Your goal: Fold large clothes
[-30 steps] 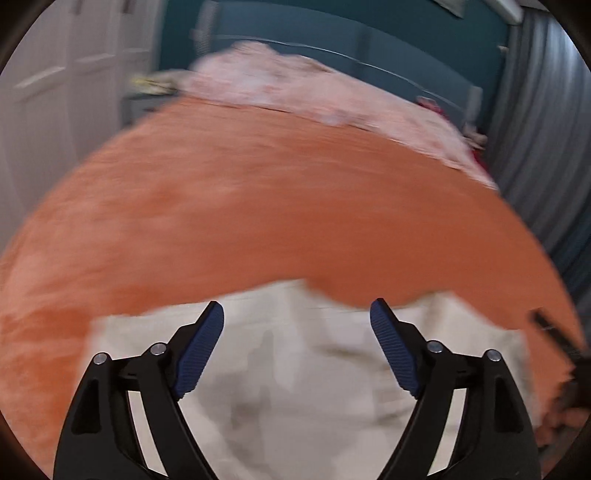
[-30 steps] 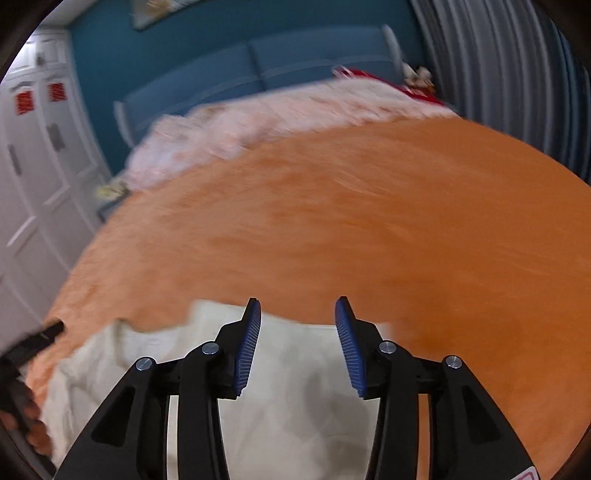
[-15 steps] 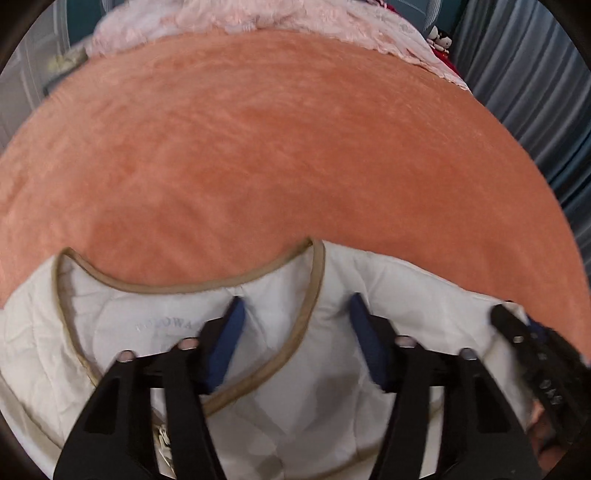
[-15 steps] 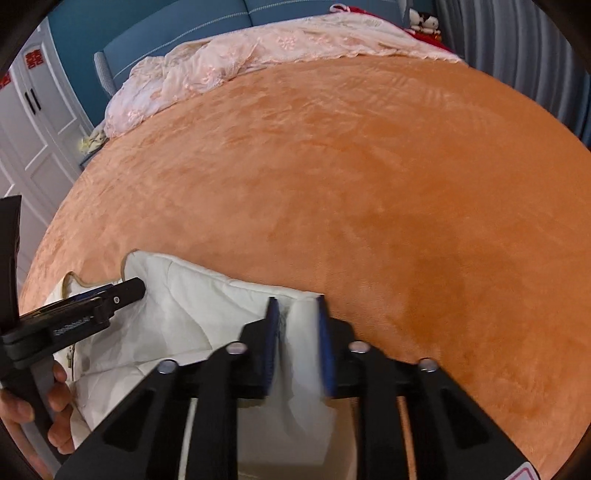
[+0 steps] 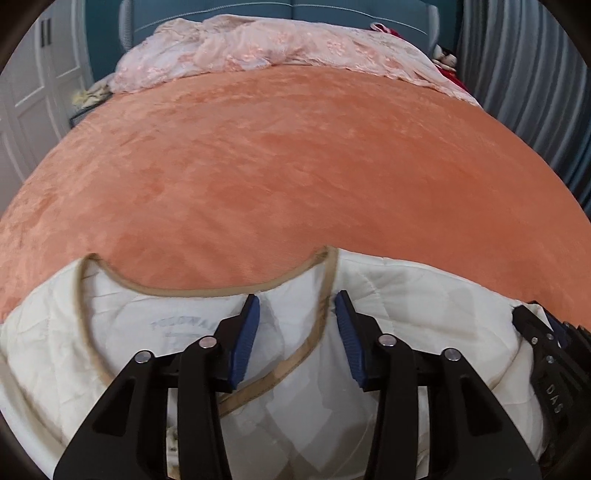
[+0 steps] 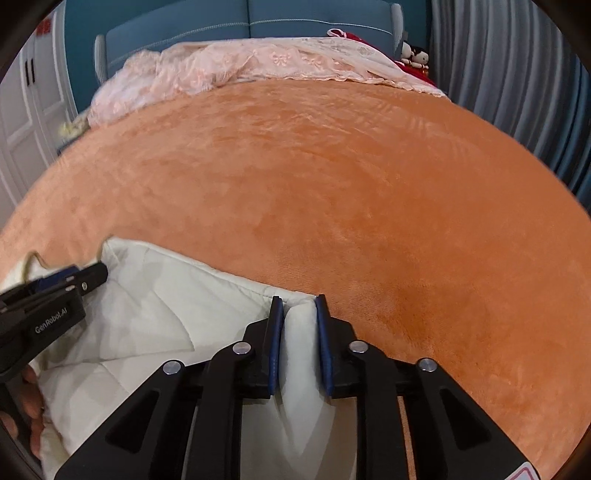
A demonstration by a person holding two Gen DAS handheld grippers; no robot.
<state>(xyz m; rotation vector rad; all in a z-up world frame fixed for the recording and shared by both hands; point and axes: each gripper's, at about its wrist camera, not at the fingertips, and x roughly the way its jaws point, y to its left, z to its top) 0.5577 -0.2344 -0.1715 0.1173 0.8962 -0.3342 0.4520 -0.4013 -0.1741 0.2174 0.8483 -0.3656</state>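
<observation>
Nearest, between the pads of the right gripper (image 6: 298, 326): an upright ridge of the white quilted garment (image 6: 147, 317), touching both pads at its far right corner, with the jaws narrow and easing open around it. Alongside, over the neckline: the left gripper (image 5: 297, 330), about half wide and closing, straddling the tan collar trim (image 5: 325, 295) with flat cloth between the pads and no clear pinch on it yet. Lying at the near edge of the orange bedspread (image 5: 295, 166), front up, collar toward the far side, partly gathered. Looks like the grasping step that opens a fold: two holds being taken along the top edge, nothing yet lifted or doubled over. Calls next for a firm pinch on both sides, the right one re-tightened if slipping, then an even lift and a carry so the top edge travels straight and lands square. Plenty of bare bedspread beyond to work on. Farther off, a pink lace cover (image 5: 277, 48) across the bed head, then the blue headboard (image 6: 251, 18) and a grey curtain (image 6: 517, 74).
</observation>
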